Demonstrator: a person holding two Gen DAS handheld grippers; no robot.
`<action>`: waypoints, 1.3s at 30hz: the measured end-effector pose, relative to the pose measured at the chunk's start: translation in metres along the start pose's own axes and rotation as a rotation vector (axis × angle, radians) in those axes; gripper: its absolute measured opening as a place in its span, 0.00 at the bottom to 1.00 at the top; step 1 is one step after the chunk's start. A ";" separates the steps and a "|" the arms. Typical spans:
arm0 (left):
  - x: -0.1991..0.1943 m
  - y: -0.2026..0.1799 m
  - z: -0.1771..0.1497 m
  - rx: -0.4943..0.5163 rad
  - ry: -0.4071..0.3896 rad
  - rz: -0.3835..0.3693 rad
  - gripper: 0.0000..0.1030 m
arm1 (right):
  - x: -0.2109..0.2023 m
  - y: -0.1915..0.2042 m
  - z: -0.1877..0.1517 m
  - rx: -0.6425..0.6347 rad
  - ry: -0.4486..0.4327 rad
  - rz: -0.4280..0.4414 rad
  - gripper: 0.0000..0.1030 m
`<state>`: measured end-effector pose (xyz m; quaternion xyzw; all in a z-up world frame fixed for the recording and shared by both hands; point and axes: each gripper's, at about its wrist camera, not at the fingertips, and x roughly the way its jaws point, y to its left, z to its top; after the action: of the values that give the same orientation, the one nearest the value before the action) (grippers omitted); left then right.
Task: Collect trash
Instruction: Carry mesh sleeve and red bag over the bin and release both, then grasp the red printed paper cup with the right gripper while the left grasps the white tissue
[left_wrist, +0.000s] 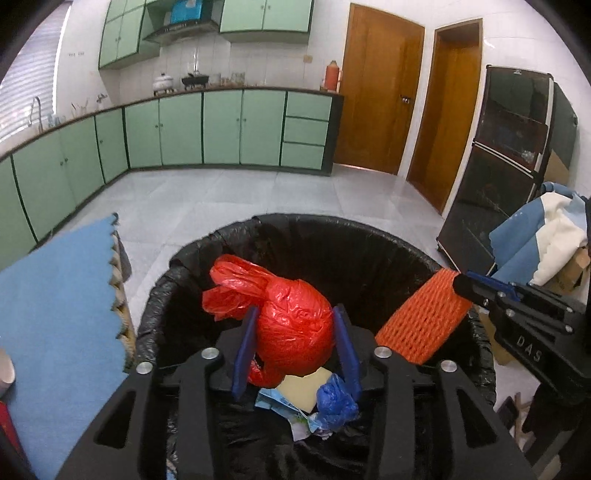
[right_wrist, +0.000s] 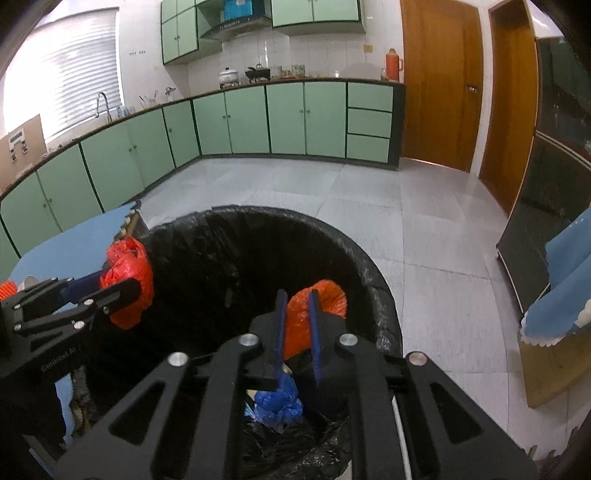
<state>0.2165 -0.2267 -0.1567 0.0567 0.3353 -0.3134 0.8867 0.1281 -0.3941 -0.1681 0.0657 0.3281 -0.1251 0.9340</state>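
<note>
A round bin with a black liner (left_wrist: 332, 225) (right_wrist: 258, 214) stands right below both grippers. My left gripper (left_wrist: 295, 314) (right_wrist: 122, 291) hangs over the bin's left side, its blue pads against both sides of a knotted red plastic bag (left_wrist: 291, 325) (right_wrist: 127, 280). Over the right rim, my right gripper (right_wrist: 297, 306) (left_wrist: 458, 284) has its narrow jaws on an orange foam net sleeve (right_wrist: 321, 295) (left_wrist: 424, 317), which droops from the fingertips. In the bin lie a crumpled blue plastic piece (left_wrist: 336, 402) (right_wrist: 277, 402), a pale card (left_wrist: 306, 387) and a printed wrapper (left_wrist: 284, 406).
A blue foam mat (left_wrist: 59, 302) on a surface lies left of the bin. To the right are a dark glass-fronted cabinet (left_wrist: 498, 166) and blue and white cloth (left_wrist: 535, 236). Behind the bin, grey tiled floor (right_wrist: 295, 184) runs to green kitchen cabinets (left_wrist: 221, 125) and wooden doors (left_wrist: 376, 88).
</note>
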 end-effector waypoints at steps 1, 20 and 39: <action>0.002 0.000 0.001 -0.003 0.003 0.001 0.49 | 0.002 -0.001 0.001 0.002 0.004 -0.003 0.20; -0.104 0.088 -0.001 -0.122 -0.148 0.197 0.79 | -0.054 0.034 0.019 0.069 -0.079 0.006 0.93; -0.240 0.222 -0.124 -0.280 -0.115 0.633 0.81 | -0.062 0.258 -0.006 -0.216 -0.050 0.394 0.93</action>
<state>0.1401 0.1128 -0.1248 0.0179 0.2905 0.0233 0.9564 0.1496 -0.1337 -0.1234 0.0250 0.2974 0.0940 0.9498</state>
